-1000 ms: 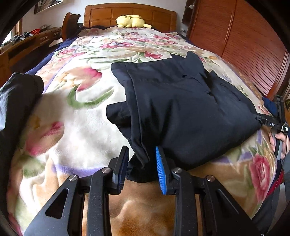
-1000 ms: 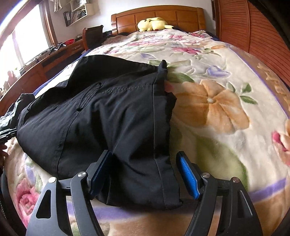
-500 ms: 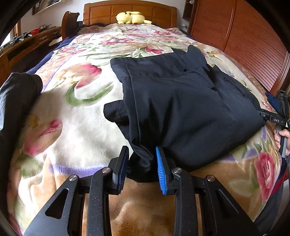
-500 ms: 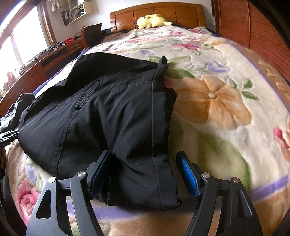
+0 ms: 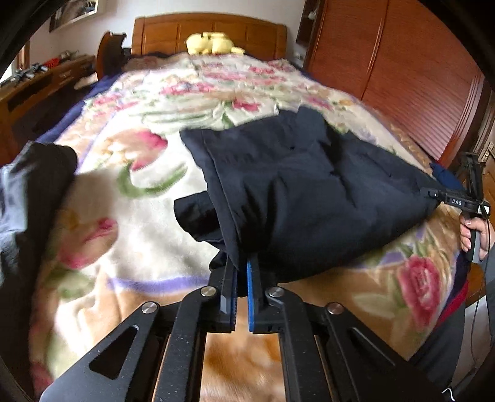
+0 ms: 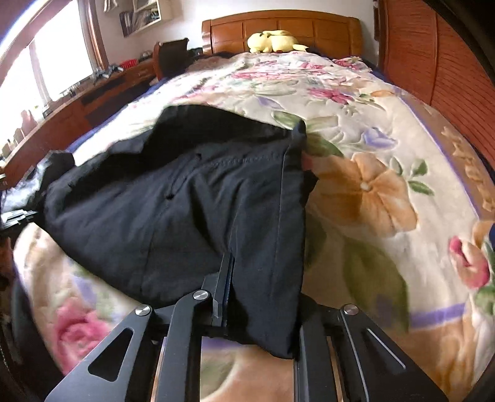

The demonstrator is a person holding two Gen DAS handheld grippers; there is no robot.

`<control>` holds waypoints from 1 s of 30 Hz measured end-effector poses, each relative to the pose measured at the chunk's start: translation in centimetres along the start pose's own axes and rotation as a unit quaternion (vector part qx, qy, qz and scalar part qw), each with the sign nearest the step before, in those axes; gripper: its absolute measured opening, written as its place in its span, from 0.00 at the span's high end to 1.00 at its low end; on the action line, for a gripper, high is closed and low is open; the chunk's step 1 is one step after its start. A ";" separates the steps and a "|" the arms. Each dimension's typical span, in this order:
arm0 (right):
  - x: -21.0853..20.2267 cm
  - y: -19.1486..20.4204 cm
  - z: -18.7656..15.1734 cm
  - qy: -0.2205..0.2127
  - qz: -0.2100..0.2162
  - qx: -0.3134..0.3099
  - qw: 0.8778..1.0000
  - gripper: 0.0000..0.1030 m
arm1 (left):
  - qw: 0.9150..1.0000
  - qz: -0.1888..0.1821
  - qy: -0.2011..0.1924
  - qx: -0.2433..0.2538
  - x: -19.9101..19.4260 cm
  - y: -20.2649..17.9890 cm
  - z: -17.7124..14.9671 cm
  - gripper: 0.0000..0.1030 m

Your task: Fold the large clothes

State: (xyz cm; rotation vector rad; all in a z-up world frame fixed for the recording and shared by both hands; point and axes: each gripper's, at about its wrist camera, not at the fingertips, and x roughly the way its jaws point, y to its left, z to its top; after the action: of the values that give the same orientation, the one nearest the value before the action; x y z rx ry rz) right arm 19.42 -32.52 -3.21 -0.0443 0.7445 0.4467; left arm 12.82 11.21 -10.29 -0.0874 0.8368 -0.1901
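Observation:
Black folded trousers lie on the floral bedspread near the foot of the bed. My left gripper is shut on the trousers' near left edge. In the right wrist view the trousers fill the middle, and my right gripper is shut on their near right edge; cloth drapes over and hides its right finger. The right gripper also shows in the left wrist view, held by a hand at the trousers' right end.
A dark garment is heaped at the bed's left edge. A yellow plush toy lies by the wooden headboard. A wooden wardrobe stands to the right, a desk to the left.
Both grippers have closed onto the trousers' near edge; they were open around it before. The trousers' near edge is lifted and the views are blurred by motion.

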 end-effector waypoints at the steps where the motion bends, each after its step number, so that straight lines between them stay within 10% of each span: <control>1: -0.6 0.2 -0.3 0.000 -0.001 -0.005 1.000 0.86 | 1.000 -0.001 -0.003 0.003 -0.6 -0.2 -0.2 0.95; 14: -6.9 1.5 -6.9 0.004 0.008 -0.022 1.000 0.87 | 1.000 -0.005 -0.012 -0.009 -5.9 -2.1 -6.5 0.95; 22: -7.9 3.4 -3.6 -0.025 -0.083 -0.050 0.995 0.47 | 1.000 -0.002 -0.023 -0.009 -6.1 -1.5 -6.3 0.87; 30: -7.2 7.4 2.2 -0.054 -0.042 -0.081 0.994 0.43 | 0.998 0.020 -0.059 -0.007 -8.4 -0.2 -5.6 0.70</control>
State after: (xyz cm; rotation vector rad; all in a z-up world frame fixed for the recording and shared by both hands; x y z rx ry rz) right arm 13.20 -28.11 4.03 -0.2020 0.5966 0.4254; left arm 3.09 12.71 -7.88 -0.0948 0.7227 -0.1401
